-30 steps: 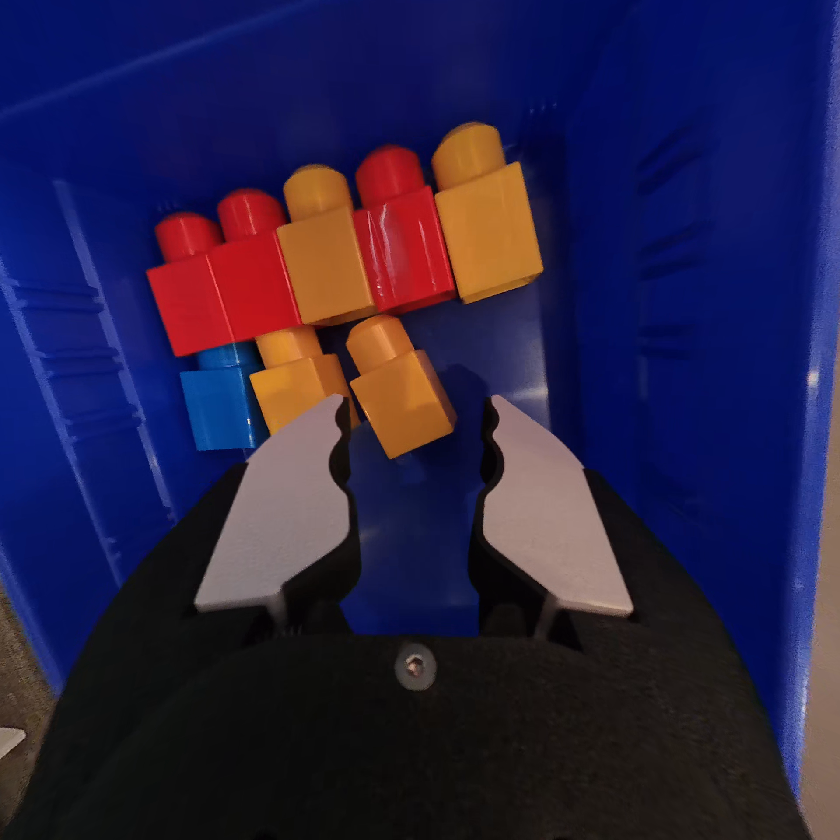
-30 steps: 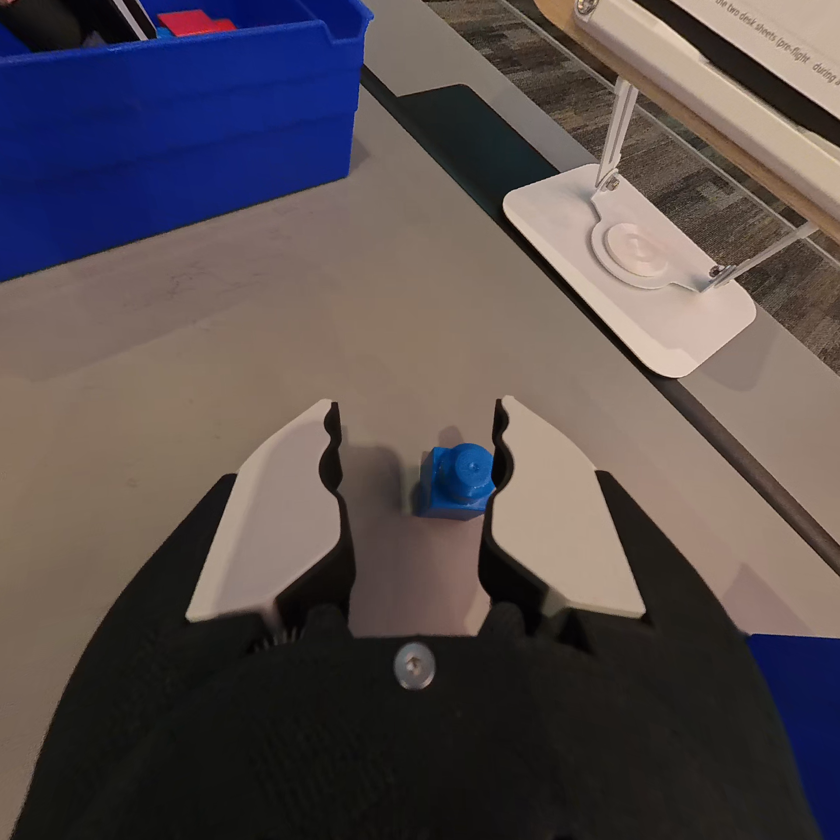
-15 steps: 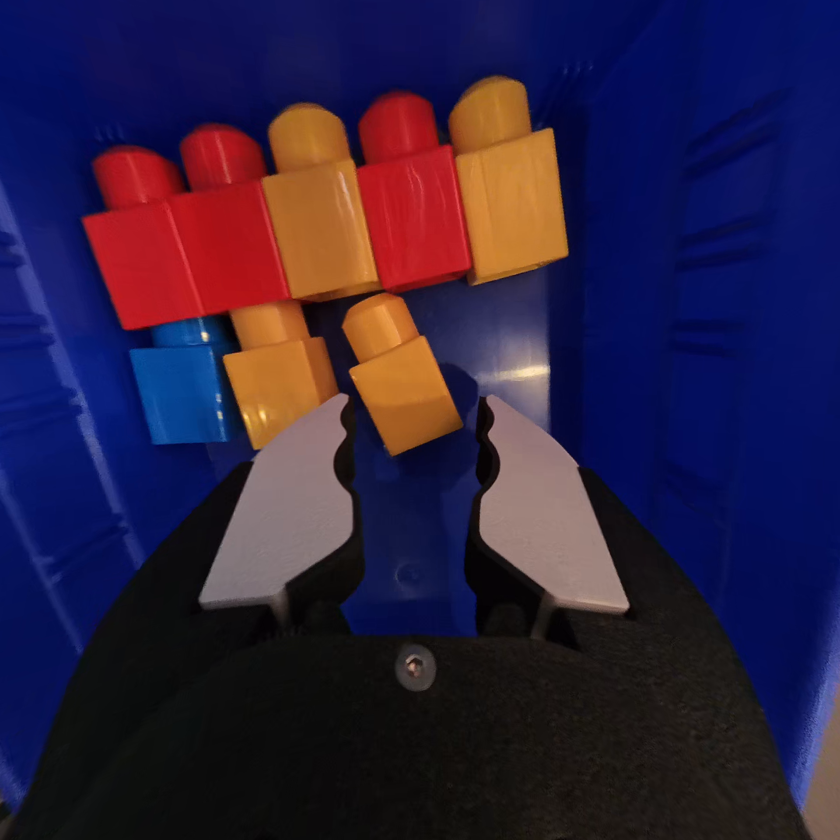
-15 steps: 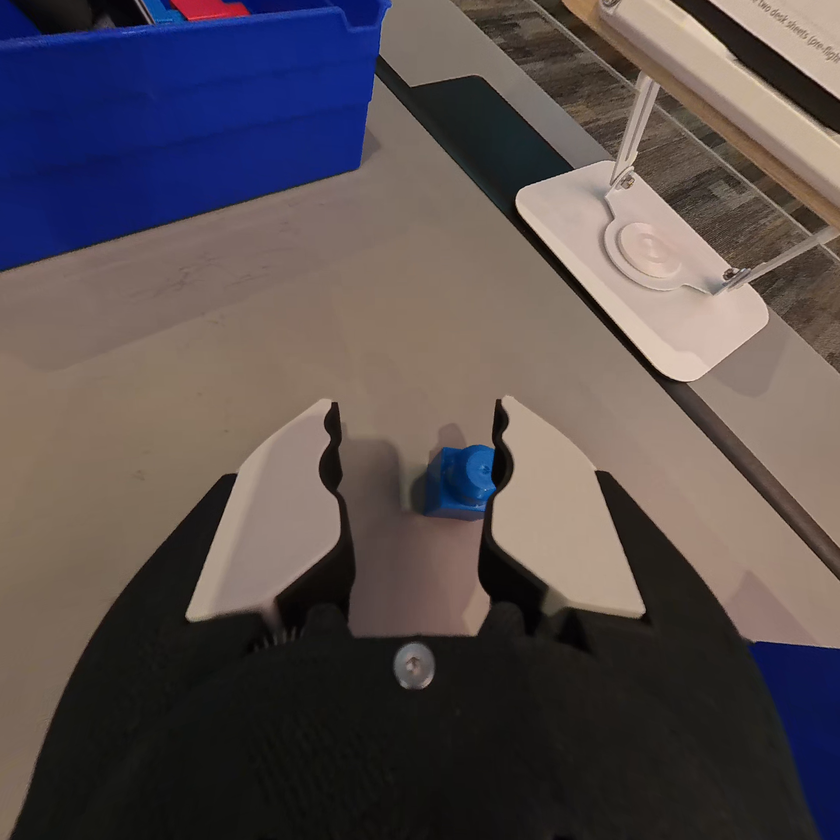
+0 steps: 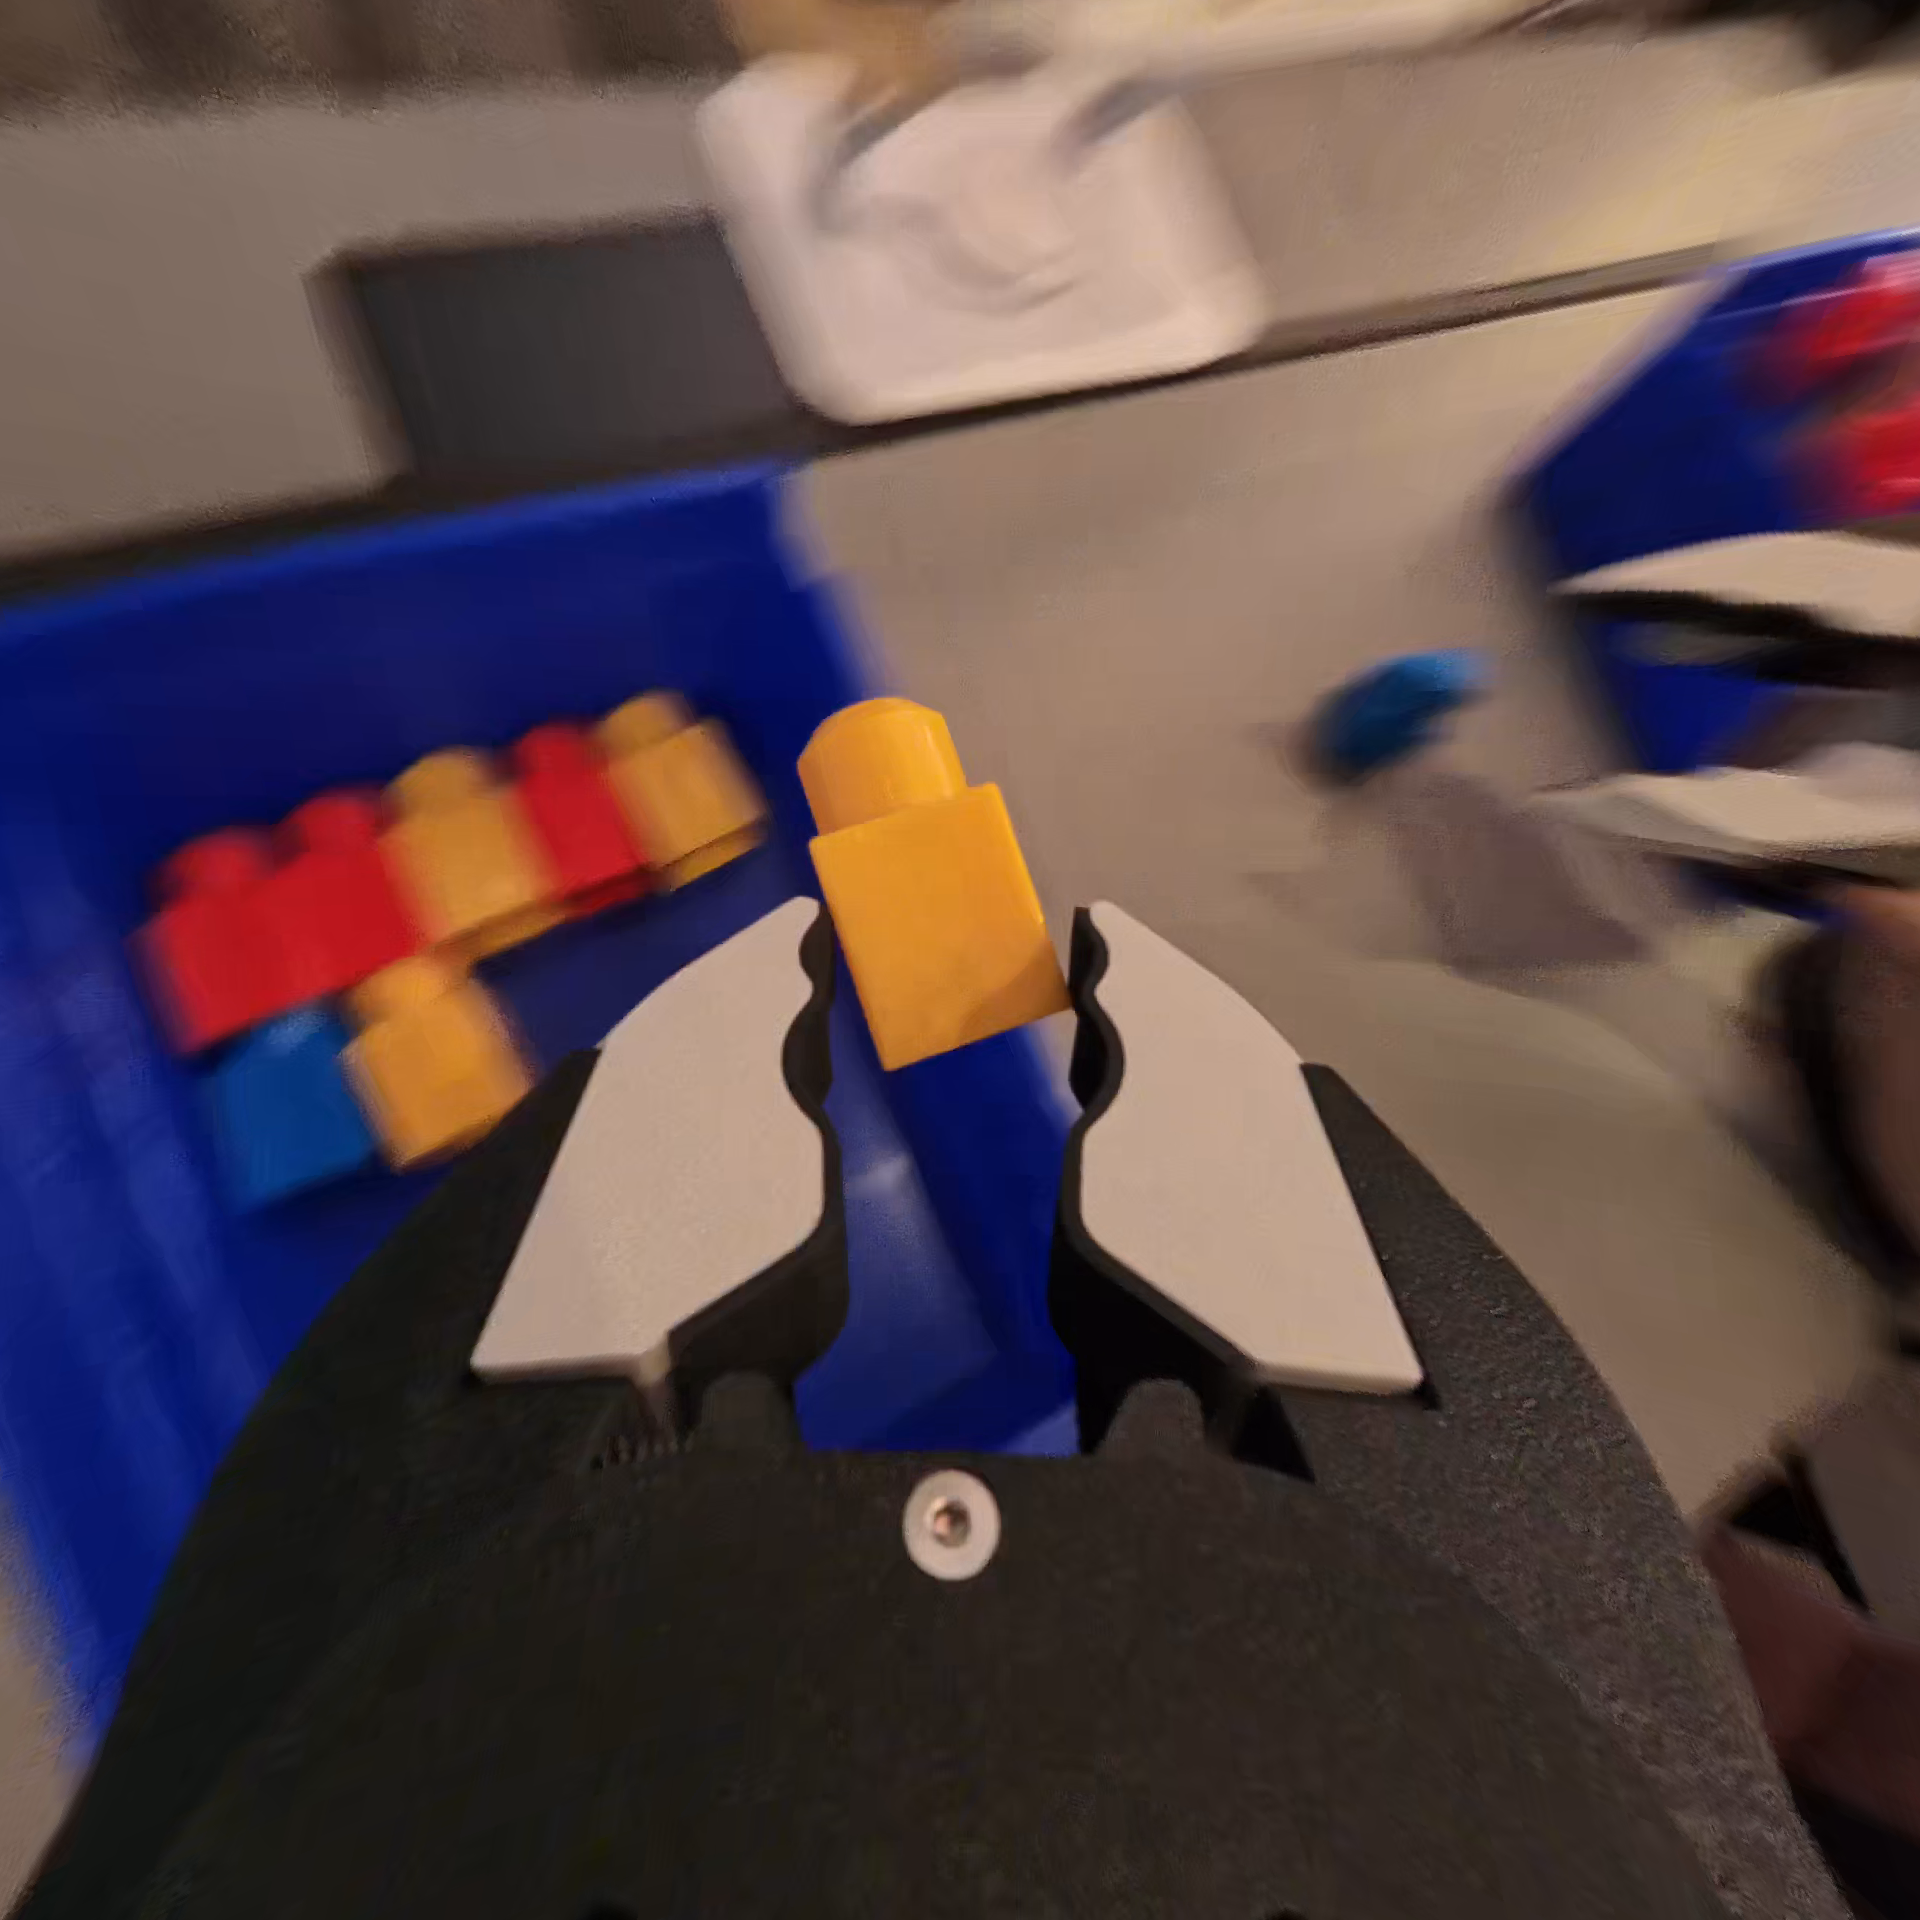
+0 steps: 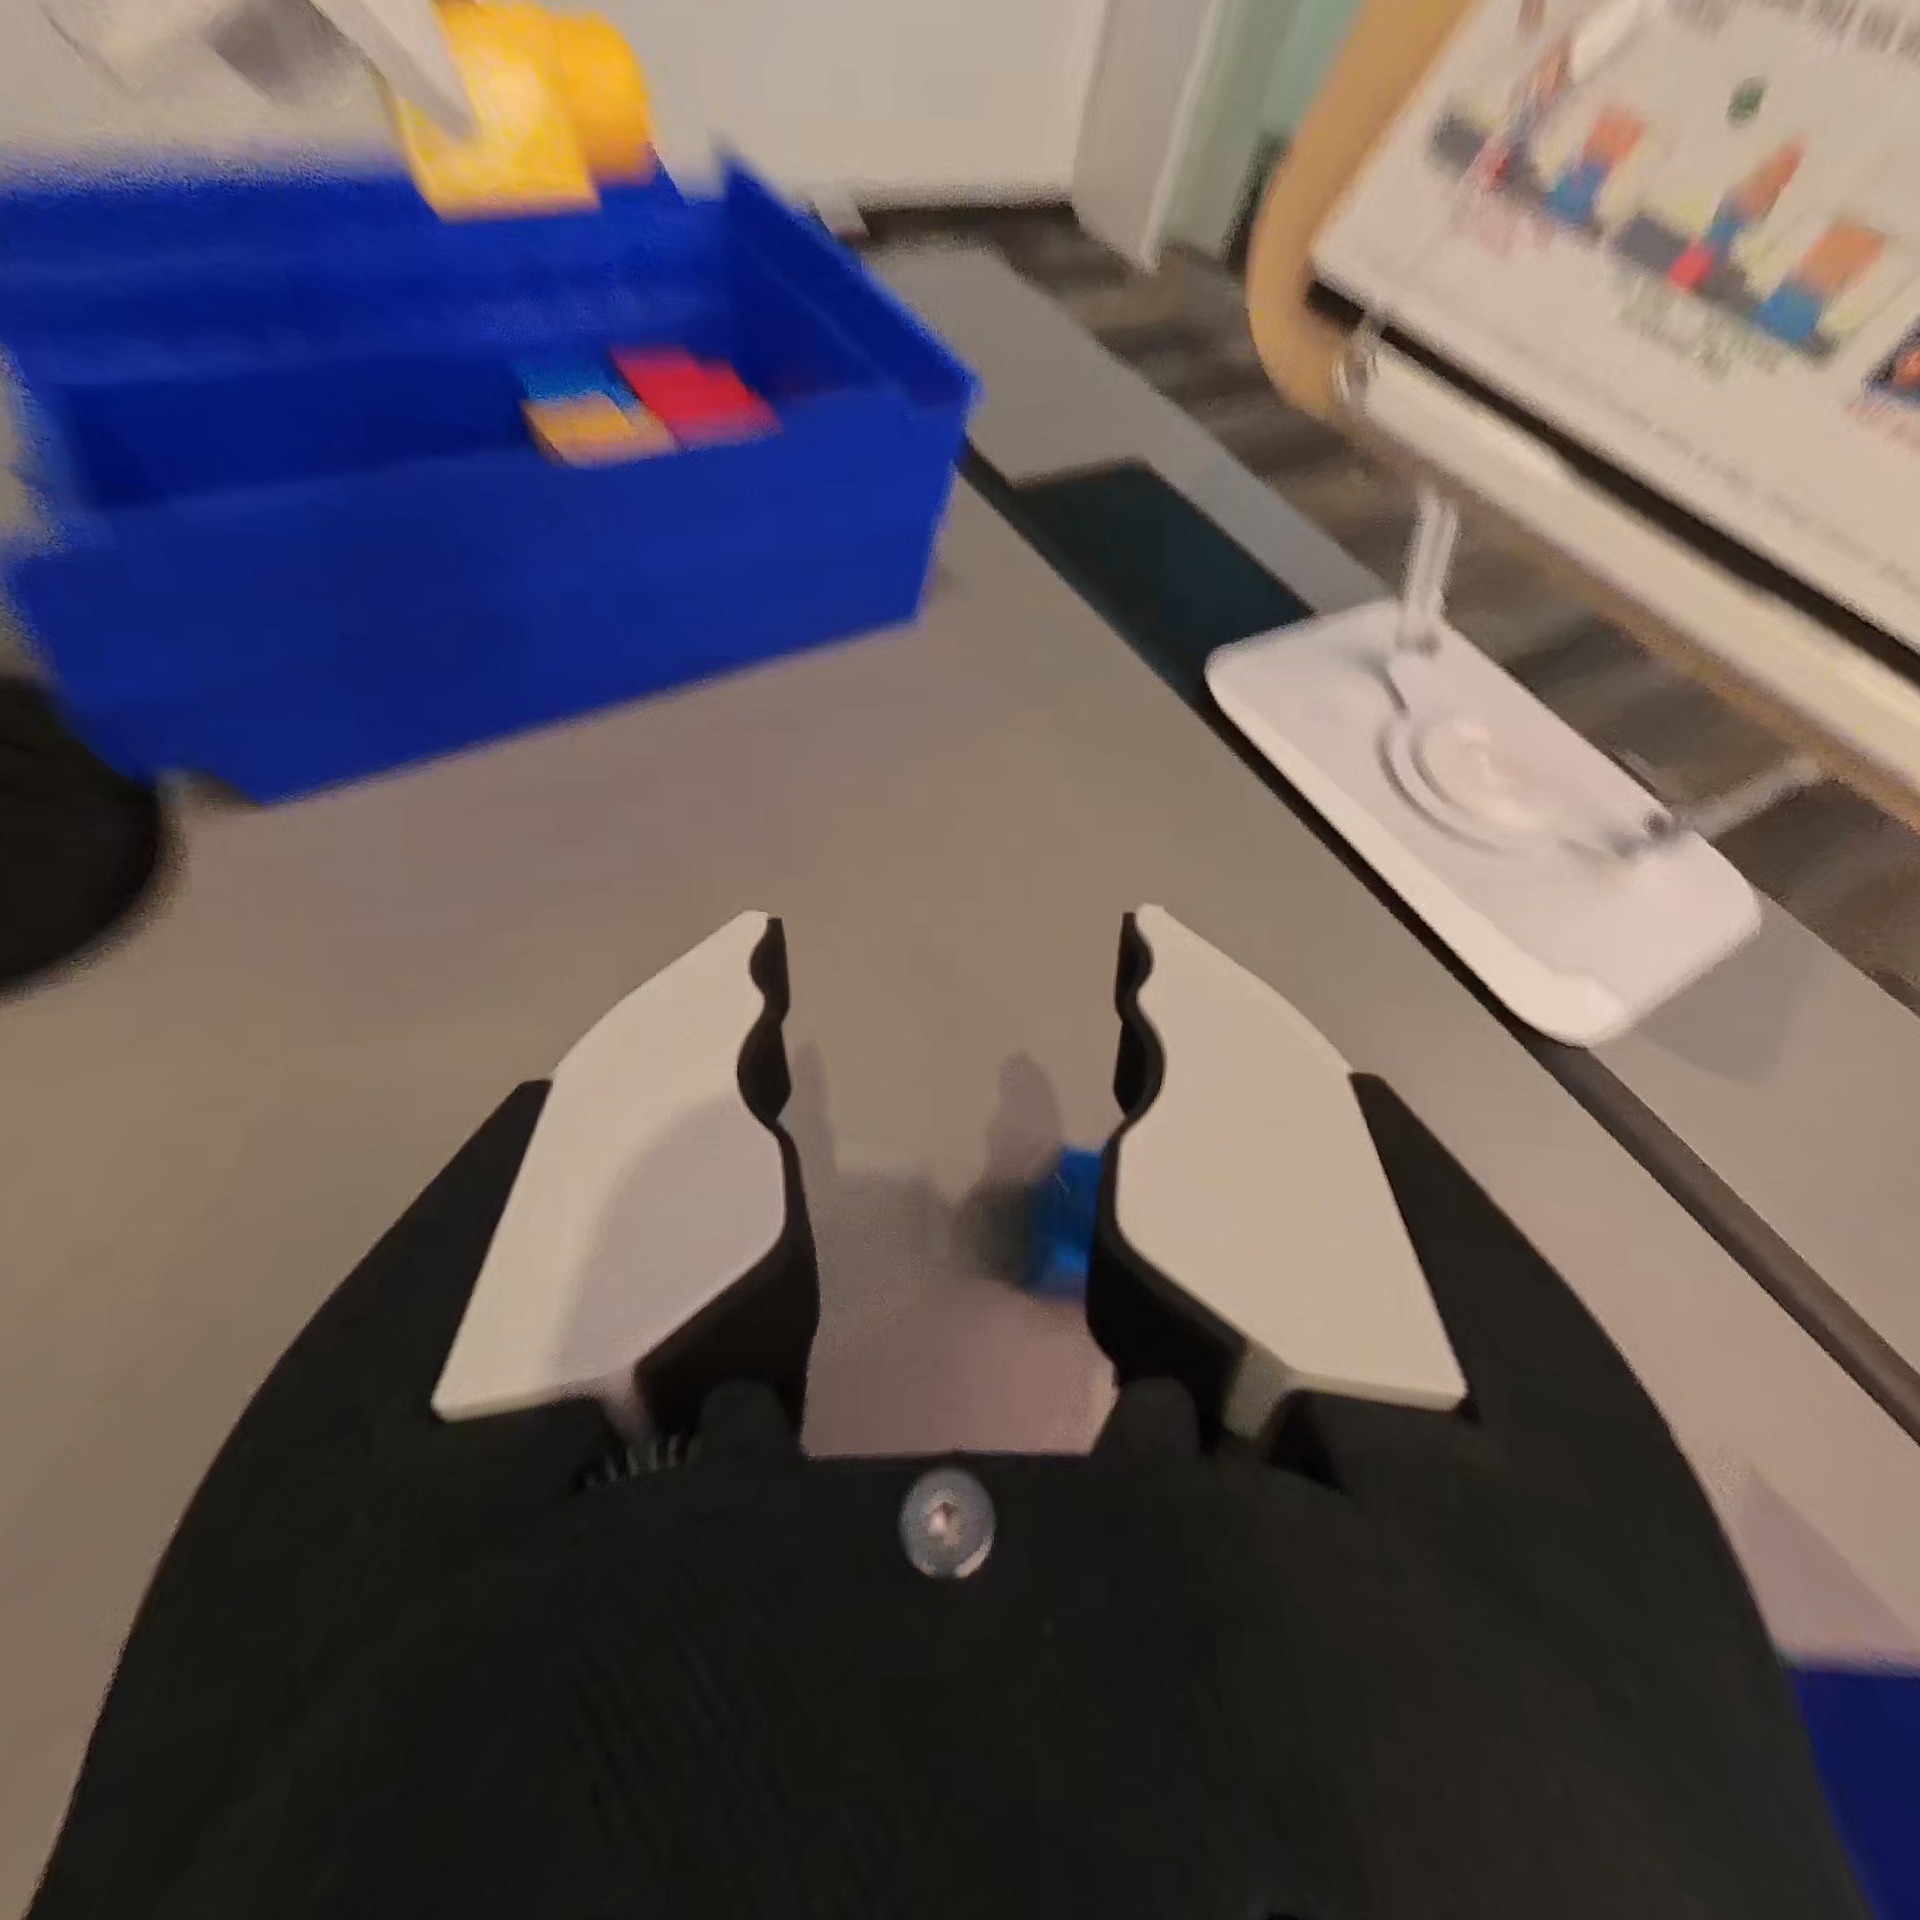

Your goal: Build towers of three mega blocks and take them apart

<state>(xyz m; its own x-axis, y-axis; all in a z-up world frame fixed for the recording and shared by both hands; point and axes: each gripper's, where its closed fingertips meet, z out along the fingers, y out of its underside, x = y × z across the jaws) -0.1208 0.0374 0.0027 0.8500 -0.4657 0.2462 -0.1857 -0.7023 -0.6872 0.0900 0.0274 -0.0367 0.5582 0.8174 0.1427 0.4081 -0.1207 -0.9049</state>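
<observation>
Lifted clear of the blue bin, the left tongs now grip the yellow block that a moment ago lay loose on the bin floor just ahead of their spread tips; both pads press its sides, and the block sits slightly tilted with its stud pointing away. Earlier this view looked straight down into the bin; now it looks across the grey surface, heavily blurred. Left behind in the bin are the row of red and yellow blocks, with a blue block and another yellow block nearer. Farther off on the surface stands the small blue block, beside the right tongs' blurred fingers at the frame edge.

In the right wrist view, the right tongs are spread wide with nothing between the pads; the small blue block has slipped back beside the base of the right finger, partly hidden. Beyond, the bin shows its inside, and the white stand sits to the right.
</observation>
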